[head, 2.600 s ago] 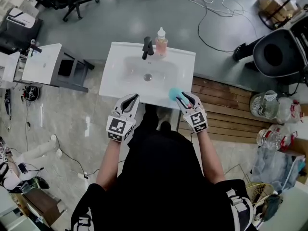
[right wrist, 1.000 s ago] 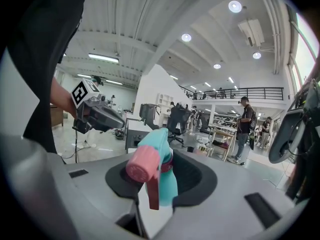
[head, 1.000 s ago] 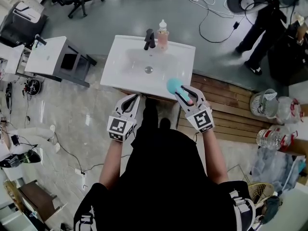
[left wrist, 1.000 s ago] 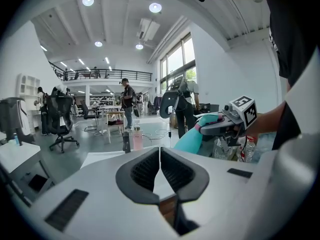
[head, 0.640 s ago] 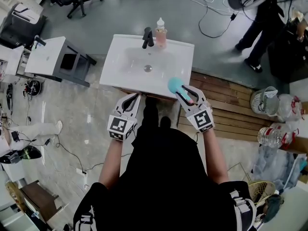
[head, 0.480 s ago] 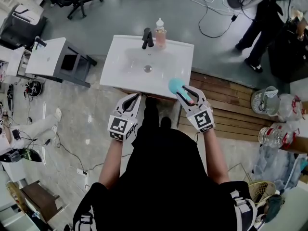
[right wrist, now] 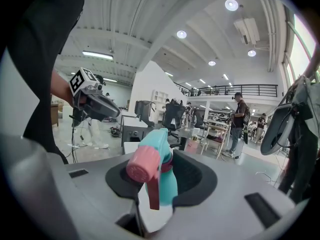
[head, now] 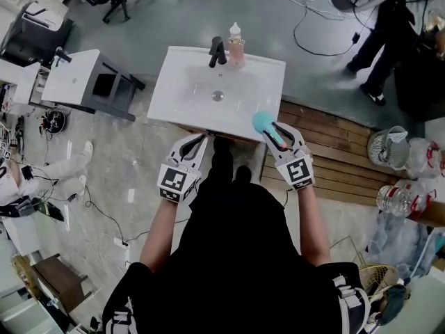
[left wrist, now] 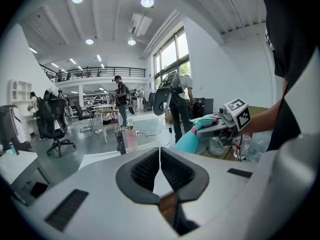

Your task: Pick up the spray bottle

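Little has altered in the last seconds: the right gripper (head: 276,132) stays clamped on the teal plastic spray bottle with pink nozzle (head: 263,122) by the white ceramic basin's (head: 182,110) near right corner, the left gripper (head: 197,142) closed and empty, so the pick-up appears complete.
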A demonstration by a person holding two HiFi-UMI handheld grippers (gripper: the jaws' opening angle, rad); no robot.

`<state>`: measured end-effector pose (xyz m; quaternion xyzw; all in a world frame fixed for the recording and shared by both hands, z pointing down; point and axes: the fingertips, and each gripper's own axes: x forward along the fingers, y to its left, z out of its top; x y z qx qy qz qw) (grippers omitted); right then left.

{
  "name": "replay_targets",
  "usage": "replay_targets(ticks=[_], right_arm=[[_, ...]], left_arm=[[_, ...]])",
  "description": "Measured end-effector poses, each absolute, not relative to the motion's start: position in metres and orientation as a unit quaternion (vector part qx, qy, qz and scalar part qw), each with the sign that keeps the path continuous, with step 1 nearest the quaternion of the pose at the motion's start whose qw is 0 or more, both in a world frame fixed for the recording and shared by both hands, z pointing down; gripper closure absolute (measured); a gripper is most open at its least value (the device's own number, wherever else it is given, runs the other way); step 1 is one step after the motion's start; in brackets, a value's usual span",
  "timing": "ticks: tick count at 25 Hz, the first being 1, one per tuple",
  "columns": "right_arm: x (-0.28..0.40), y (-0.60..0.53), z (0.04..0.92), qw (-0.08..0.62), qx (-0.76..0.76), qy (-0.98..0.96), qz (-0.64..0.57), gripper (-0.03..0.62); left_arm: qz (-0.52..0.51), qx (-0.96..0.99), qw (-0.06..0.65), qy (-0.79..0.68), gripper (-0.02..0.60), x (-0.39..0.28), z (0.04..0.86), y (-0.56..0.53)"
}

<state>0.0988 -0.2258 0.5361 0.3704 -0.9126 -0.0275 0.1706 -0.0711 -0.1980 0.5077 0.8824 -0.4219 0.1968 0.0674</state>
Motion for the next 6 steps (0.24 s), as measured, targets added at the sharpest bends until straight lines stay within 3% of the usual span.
replay_targets(ticks=[6], right_arm=[[0.1029,-0.2337,0.5432,0.173,0.376,-0.910,-0.025,0.444]], left_arm=[[0.197,0.881,0.063,-0.426,0.555,-0.0774,0.5072,-0.2058]])
